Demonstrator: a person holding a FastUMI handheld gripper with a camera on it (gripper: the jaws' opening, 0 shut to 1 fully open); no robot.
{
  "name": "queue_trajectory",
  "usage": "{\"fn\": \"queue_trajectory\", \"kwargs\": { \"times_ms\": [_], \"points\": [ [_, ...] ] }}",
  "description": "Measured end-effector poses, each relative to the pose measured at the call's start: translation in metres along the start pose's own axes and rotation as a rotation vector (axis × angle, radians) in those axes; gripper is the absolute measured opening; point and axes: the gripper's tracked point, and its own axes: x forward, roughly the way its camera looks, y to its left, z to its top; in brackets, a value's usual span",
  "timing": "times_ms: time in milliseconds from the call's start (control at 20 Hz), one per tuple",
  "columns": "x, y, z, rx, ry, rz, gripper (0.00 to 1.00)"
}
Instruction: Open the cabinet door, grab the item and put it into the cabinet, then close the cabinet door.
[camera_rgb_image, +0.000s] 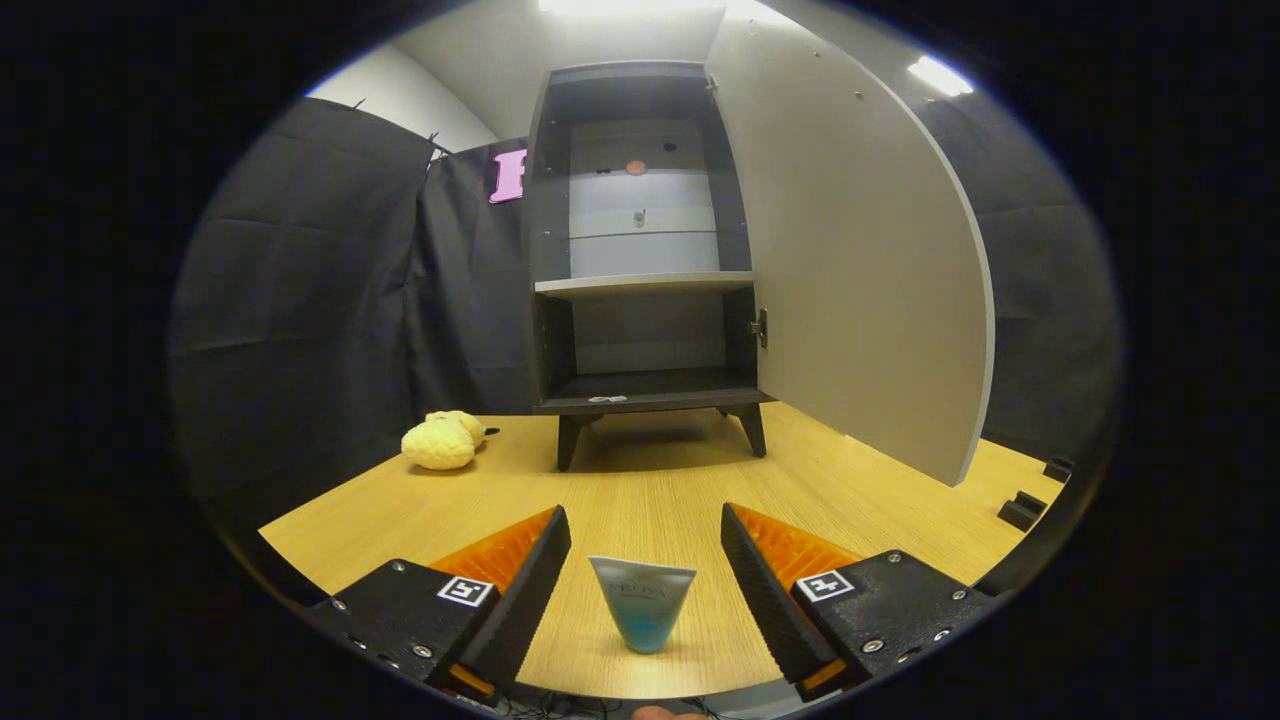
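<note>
Fingers of the gripper (645, 560) stand spread wide, touching nothing, with a small tube (641, 603) standing on the wooden table (650, 490) between them, clear of both. Its label is too blurred to make out. Beyond them stands the cabinet (642, 260), its door (850, 260) swung open to the right, its upper shelves dim. A yellow plush toy (443, 440) lies left of the cabinet.

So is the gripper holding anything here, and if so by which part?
Nothing is held. The gripper is open, and the small blue tube stands on the wooden table between its fingers, touching neither.
</note>
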Motion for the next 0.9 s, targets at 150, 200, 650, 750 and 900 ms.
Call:
{"fn": "queue_trajectory", "kwargs": {
  "times_ms": [150,200,650,750,900],
  "points": [
    [0.001,-0.003,-0.023,0.037,0.035,-0.036,0.94],
    [0.001,-0.001,-0.038,0.048,0.064,-0.041,0.94],
    [0.043,-0.007,-0.124,0.031,0.165,-0.096,0.76],
    [0.039,-0.011,-0.124,0.007,0.177,-0.083,0.44],
    [0.044,-0.017,-0.117,0.009,0.194,-0.094,0.41]
  ]
}}
